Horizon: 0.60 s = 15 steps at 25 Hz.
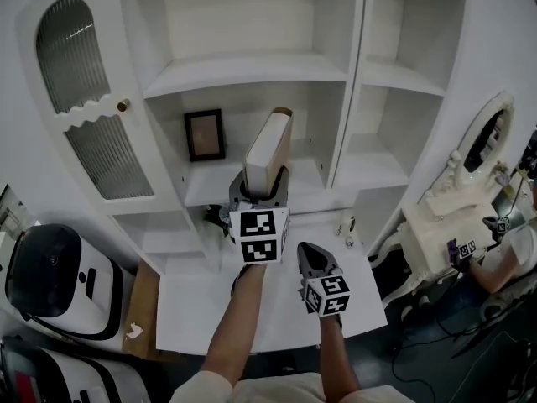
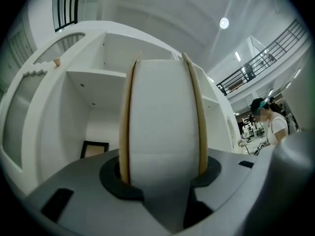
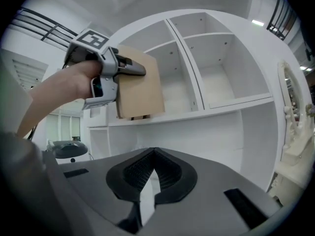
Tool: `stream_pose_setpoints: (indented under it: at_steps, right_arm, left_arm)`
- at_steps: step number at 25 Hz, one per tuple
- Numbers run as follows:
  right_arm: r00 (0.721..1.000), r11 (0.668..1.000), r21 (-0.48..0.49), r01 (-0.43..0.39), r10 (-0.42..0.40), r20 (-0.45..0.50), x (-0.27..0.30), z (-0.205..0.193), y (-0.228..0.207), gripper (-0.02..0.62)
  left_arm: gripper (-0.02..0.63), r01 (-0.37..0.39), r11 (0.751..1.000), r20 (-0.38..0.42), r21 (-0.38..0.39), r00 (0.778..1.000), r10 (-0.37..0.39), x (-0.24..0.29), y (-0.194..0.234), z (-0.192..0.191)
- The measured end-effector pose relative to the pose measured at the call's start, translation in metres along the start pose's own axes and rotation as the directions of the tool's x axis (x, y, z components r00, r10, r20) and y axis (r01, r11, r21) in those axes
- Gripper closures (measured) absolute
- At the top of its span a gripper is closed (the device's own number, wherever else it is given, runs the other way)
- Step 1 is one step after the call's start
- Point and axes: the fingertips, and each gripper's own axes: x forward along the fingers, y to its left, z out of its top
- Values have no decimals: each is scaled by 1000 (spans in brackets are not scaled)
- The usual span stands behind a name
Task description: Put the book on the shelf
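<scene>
Right gripper: the grey two-jaw right gripper [image 3: 153,168] sits nearest, at 4 o'clock of the left one in the head view; its pads are clenched together on nothing.
Left gripper: the grey left gripper [image 1: 263,190] with its marker cube grasps the book, one pad pressed on each cover at the lower edge.
Book: one thick book with tan boards and a white page block [image 1: 268,151] stands upright at 12 o'clock of the left gripper, in the air in front of the cabinet and not yet on a board.
Handling, judged: it looks stiff and fairly heavy for its grip. Held low, it is top-heavy and may tip. The smooth boards could slide in the pads. Holding across both covers, as now, suits it best. Gripping nearer the middle would steady it.
Table: one bare white table [image 1: 193,305] lies below both grippers.
Shelf: the white wooden shelf unit [image 1: 214,193] stands behind, its middle bay open beyond the book.
Frame: one dark picture frame [image 1: 205,134] leans at the bay's back, at 10 o'clock of the book.
Count: one book, two grippers, one frame, one table.
</scene>
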Motion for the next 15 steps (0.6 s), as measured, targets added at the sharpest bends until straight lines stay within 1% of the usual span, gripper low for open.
stream_pose_setpoints:
  at_steps: [4, 8, 12, 13, 15]
  right_arm:
    - [1000, 1000, 12, -7, 7, -17, -3, -8, -19, 571]
    - [999, 1000, 26, -5, 6, -35, -1, -15, -29, 571]
    - [1000, 1000, 30, 5, -4, -27, 4, -10, -37, 571]
    - [1000, 1000, 24, 4, -3, -28, 6, -8, -38, 571]
    - [1000, 1000, 2, -1, 1, -29, 8, -3, -36, 571]
  left_arm:
    - [376, -39, 999, -24, 20, 999, 39, 42, -5, 4]
    - [376, -91, 996, -47, -18, 995, 90, 69, 5, 3]
    - [376, -140, 989, -83, -54, 987, 135, 89, 13, -8]
    - [376, -151, 987, -93, -53, 985, 145, 94, 13, -11]
    - [376, -158, 987, -106, -24, 982, 154, 104, 12, -18]
